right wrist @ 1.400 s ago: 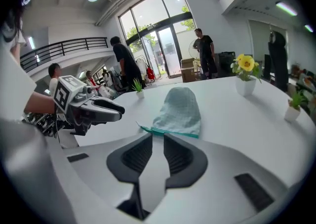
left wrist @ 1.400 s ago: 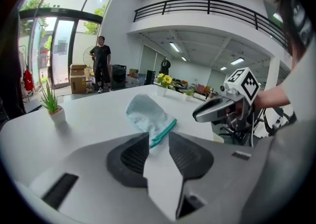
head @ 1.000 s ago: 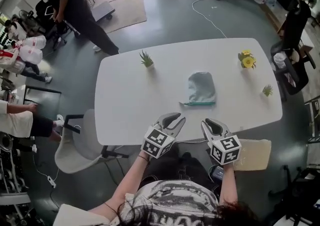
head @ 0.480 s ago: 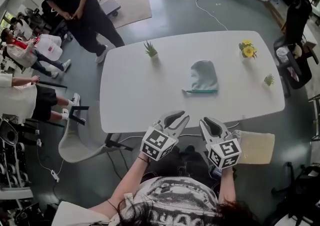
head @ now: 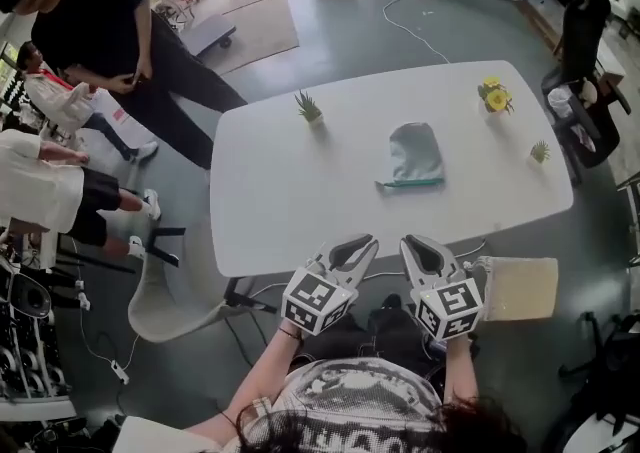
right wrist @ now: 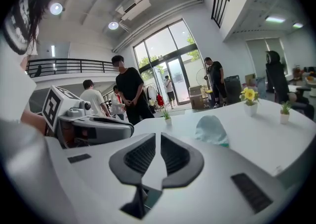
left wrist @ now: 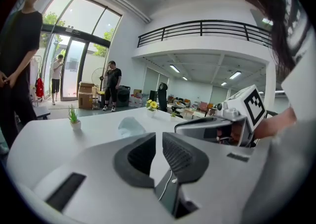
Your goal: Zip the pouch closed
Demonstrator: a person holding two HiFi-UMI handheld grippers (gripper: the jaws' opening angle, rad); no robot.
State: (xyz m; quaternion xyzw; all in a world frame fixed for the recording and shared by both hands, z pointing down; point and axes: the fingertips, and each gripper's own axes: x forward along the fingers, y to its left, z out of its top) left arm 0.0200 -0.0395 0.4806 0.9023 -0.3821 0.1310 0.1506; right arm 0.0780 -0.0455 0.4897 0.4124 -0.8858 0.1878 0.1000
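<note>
1. Head view
   - Left gripper [head: 362, 244] and right gripper [head: 415, 244]: side by side, just off the near edge of the white table [head: 290, 191], touching nothing.
   - Left jaws: a narrow fork. Right jaws: drawn nearly together.
   - Pouch [head: 415, 154]: lies flat past mid-table, well apart from both grippers, teal zip edge toward the near side. Contents not visible.
   - Small pots: a green plant [head: 308, 107] far left, yellow flowers [head: 492, 94] far right, another small plant [head: 540, 151] at the right edge.
   - Against the earlier frames: pouch unmoved on the table, left fork narrower, person in black [head: 100, 31] nearer the table's left corner.

2. Left gripper view
   - Jaws closing, down to a slim gap, with only bare table and a cable seen through it. Nothing pinched.
   - Pouch [left wrist: 131, 127] ahead on the tabletop, beyond the tips.
   - Right gripper [left wrist: 212, 129] alongside at the right.

3. Right gripper view
   - Jaws almost pressed together, with only a thin slit between the ribbed pads. Nothing held.
   - Pouch [right wrist: 211, 130] ahead and to the right, untouched.
</note>
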